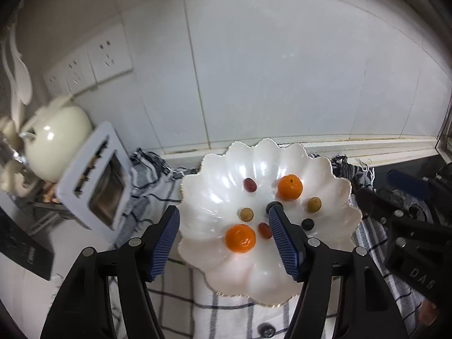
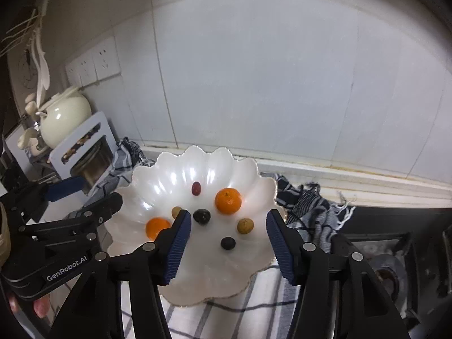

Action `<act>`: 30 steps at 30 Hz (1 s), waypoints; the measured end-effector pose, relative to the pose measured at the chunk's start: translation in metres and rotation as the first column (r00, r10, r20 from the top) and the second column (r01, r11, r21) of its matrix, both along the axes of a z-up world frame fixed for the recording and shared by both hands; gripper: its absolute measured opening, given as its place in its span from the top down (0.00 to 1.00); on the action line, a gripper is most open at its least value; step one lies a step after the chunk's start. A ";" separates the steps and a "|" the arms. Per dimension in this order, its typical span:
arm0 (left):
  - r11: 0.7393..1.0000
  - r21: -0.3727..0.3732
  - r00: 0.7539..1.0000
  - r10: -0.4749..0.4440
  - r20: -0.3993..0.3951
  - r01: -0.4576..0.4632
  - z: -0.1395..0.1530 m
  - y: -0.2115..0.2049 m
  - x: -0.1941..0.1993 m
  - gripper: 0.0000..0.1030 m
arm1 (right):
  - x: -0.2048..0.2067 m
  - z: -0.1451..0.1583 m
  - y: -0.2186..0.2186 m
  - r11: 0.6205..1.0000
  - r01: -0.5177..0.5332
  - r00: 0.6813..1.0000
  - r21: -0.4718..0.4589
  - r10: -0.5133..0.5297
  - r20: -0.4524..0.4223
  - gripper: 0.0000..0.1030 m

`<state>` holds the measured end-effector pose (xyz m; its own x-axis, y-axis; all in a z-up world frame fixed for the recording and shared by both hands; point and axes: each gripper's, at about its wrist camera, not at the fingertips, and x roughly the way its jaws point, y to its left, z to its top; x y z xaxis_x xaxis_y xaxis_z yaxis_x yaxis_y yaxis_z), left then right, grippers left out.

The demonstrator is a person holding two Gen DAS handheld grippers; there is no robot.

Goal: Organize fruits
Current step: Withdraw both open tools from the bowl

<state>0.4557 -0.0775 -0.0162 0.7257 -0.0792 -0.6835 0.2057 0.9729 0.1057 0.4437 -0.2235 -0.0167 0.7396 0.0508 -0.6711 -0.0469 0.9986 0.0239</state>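
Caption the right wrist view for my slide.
Open right tool above a scalloped white dish holding oranges and small fruits.

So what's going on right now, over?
Both tongs, left and right, open, empty, above the scalloped white bowl. Two orange tangerines, grapes and small dark and tan fruits inside. Nothing in the way.

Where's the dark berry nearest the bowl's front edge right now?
In the right wrist view the dark berry lies low in the white scalloped bowl, just below-left of the tan fruit, between the open right gripper's fingers, untouched.
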 end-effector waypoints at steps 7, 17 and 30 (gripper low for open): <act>1.000 -0.023 0.998 0.002 0.060 0.000 0.020 0.010 -0.038 0.27 | -0.036 0.019 0.002 1.000 -0.006 0.998 0.000 0.006 0.055 0.44; 0.999 -0.046 0.993 -0.012 0.116 0.018 0.037 0.021 -0.090 0.24 | -0.085 0.026 0.003 1.000 -0.003 0.995 0.016 0.001 0.103 0.44; 0.998 -0.052 0.985 -0.015 0.170 0.024 0.036 0.031 -0.141 0.24 | -0.131 0.026 0.010 1.000 -0.001 0.989 0.028 -0.004 0.148 0.44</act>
